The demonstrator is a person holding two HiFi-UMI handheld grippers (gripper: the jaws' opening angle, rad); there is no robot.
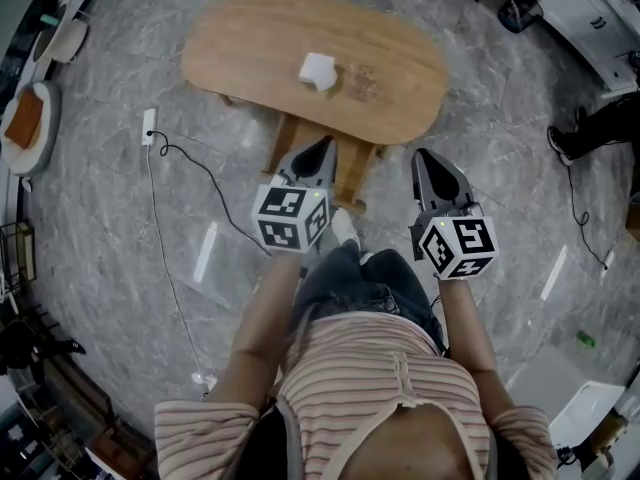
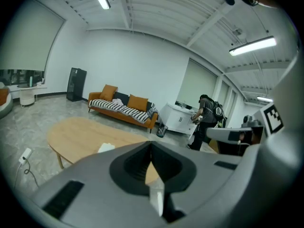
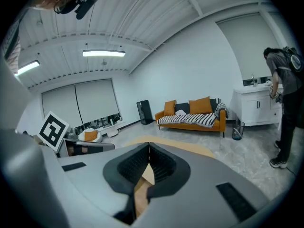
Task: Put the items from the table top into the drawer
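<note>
An oval wooden table (image 1: 250, 43) stands ahead of me. A crumpled white item (image 1: 318, 71) lies near its middle, with a faint, small thing (image 1: 361, 83) just right of it that I cannot make out. The white item (image 2: 106, 147) also shows in the left gripper view. A wooden part (image 1: 352, 173) sits under the table's near edge. My left gripper (image 1: 322, 146) (image 2: 152, 145) is shut and empty, short of the table's near edge. My right gripper (image 1: 424, 155) (image 3: 148, 146) is shut and empty too, level with the left one and apart from the table (image 3: 190, 148).
A white power strip (image 1: 149, 126) with a black cable lies on the marble floor left of the table. An orange sofa (image 2: 124, 107) stands beyond the table. A person (image 2: 205, 120) stands at a white cabinet (image 2: 178, 119), with a bin (image 2: 162, 130) beside it.
</note>
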